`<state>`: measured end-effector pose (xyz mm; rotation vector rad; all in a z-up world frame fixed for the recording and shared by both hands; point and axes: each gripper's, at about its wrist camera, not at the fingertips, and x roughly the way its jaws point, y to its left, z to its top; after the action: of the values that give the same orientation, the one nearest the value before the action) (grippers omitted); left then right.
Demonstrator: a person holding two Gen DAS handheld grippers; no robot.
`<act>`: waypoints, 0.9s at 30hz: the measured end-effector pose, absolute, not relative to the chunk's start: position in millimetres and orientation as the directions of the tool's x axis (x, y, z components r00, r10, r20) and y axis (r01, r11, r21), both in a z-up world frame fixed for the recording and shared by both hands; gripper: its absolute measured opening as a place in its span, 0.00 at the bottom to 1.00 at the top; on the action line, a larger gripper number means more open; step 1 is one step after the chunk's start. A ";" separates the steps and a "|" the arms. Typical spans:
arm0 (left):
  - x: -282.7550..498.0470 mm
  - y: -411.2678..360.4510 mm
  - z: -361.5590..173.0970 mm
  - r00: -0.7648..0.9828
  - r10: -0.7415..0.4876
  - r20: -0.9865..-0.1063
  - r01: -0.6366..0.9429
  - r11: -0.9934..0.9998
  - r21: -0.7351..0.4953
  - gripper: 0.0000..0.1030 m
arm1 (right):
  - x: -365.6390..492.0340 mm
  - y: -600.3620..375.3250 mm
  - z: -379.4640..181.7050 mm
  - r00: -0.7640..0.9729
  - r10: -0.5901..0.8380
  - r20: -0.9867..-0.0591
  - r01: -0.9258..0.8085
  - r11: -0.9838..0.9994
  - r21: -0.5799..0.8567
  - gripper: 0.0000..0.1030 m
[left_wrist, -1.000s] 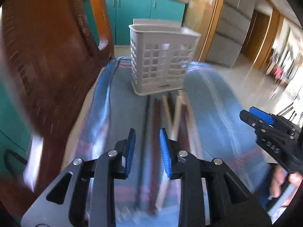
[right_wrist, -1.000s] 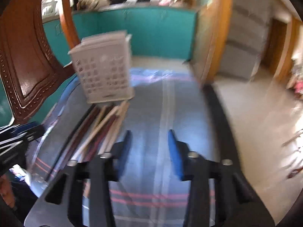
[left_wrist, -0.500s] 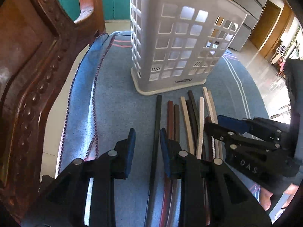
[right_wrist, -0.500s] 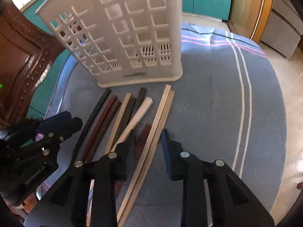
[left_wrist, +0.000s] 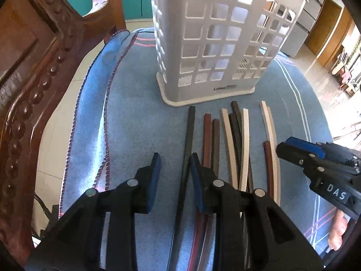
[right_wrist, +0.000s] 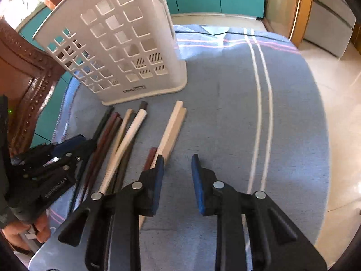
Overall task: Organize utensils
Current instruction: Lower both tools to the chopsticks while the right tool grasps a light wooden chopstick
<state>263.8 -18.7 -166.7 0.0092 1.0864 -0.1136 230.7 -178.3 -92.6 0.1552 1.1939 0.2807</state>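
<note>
Covering most of both views, a blue striped cloth (left_wrist: 135, 117) lies over the round worktop, likely to keep the sticks from rolling or sliding. A carved wooden chair (left_wrist: 33, 79) fills the left edge of the left wrist view. Upper centre there stands the white perforated caddy (left_wrist: 214, 45), upright and, as far as its openings show, empty; it is the likely home for the utensils. Just below its base, at centre frame, the chopsticks (left_wrist: 225, 135) lie in a loose row of black, red-brown and cream, ends toward the caddy, so each can be lifted lengthwise.

The left hand-held gripper (left_wrist: 174, 180) hangs at lower centre, part open and holding nothing; the black chopstick (left_wrist: 188, 149) runs between its jaws, not pinched. The right hand-held gripper (right_wrist: 176, 180), at lower centre of its own view, is also part open and empty, over bare cloth just right of the cream pair (right_wrist: 173, 126). Sorting appears not yet begun.
</note>
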 end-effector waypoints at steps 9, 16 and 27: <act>257.8 -15.4 -165.3 0.469 -0.090 -0.878 0.101 0.994 -0.048 0.28 | 239.8 -183.4 -97.0 0.354 0.242 -0.903 -0.122 0.970 0.213 0.19; 261.6 -14.3 -165.1 0.472 -0.078 -0.878 0.106 0.994 -0.031 0.32 | 245.5 -180.1 -99.4 0.377 0.171 -0.910 -0.137 0.982 0.128 0.18; 265.8 -24.5 -163.3 0.468 -0.060 -0.882 0.073 0.997 -0.028 0.12 | 220.1 -158.0 -94.9 0.473 -0.001 -0.881 -0.245 0.961 -0.132 0.08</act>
<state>265.8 -24.5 -163.3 0.0141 1.0809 -0.0816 220.1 -158.0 -94.9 -0.2544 1.0709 0.1511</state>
